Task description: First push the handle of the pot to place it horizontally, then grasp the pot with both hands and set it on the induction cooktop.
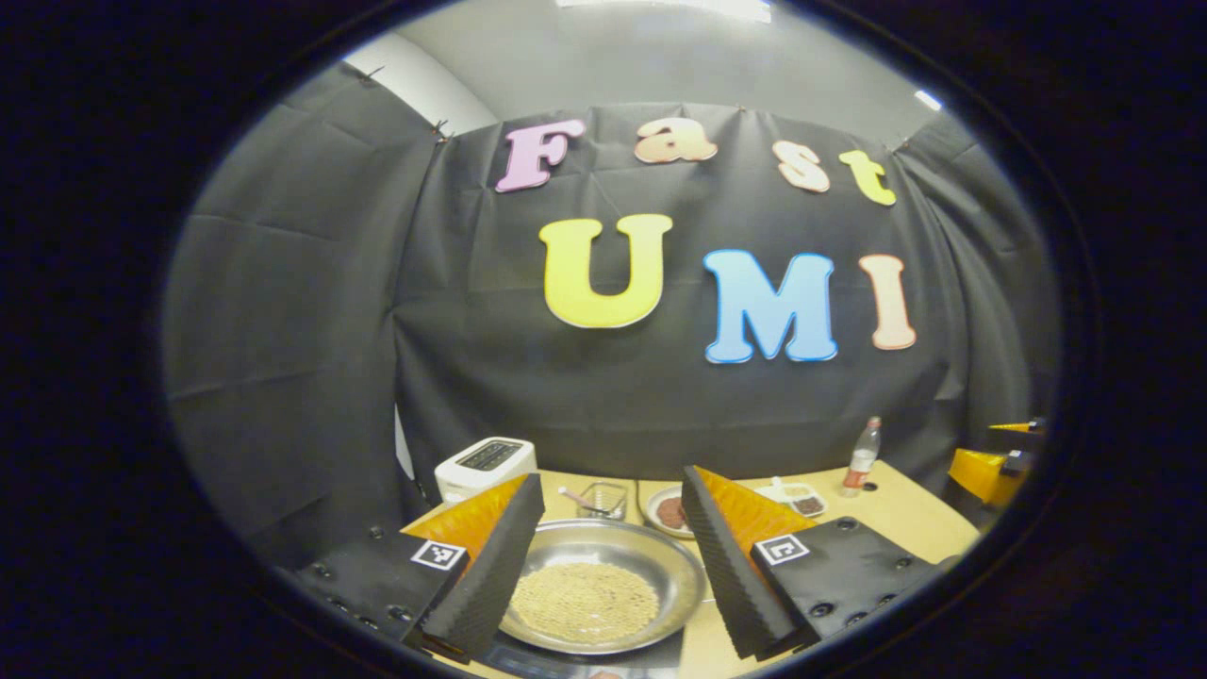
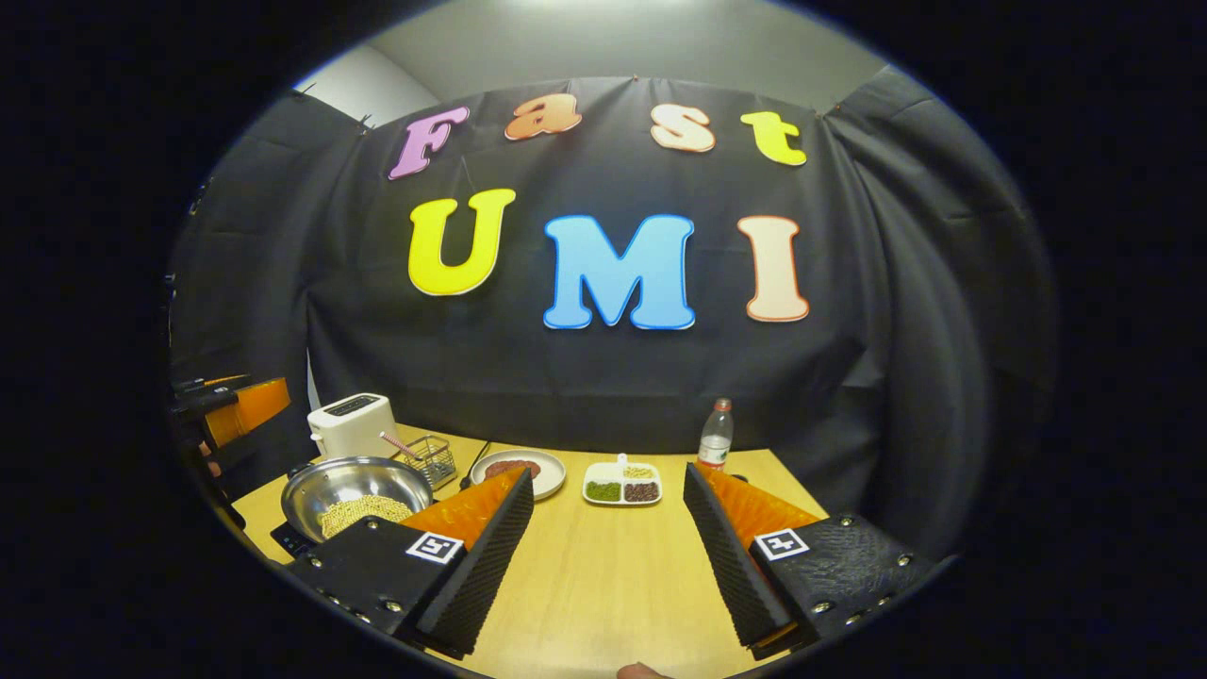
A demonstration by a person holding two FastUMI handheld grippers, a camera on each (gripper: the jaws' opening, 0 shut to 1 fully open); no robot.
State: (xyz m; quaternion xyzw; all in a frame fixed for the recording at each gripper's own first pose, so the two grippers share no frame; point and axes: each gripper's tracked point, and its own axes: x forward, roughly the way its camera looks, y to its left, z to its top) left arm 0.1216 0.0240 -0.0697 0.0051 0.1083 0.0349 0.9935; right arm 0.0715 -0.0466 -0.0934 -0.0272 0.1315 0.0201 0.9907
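Note:
A steel pot (image 1: 603,589) holding yellowish grains sits low between my left gripper's fingers, resting on the black induction cooktop (image 1: 575,663). My left gripper (image 1: 613,479) is open, and its fingers stand on either side of the pot above its rim without touching it. In the right gripper view the same pot (image 2: 356,495) stands at the left on the cooktop (image 2: 288,539). My right gripper (image 2: 608,476) is open over bare table, well to the right of the pot. The pot's handle cannot be made out.
A wooden table (image 2: 603,566) carries a white toaster (image 2: 351,424), a wire basket (image 2: 436,459), a plate of reddish-brown food (image 2: 517,469), a divided dish of beans (image 2: 622,484) and a bottle (image 2: 715,436). The other gripper (image 1: 1000,462) shows at the far right.

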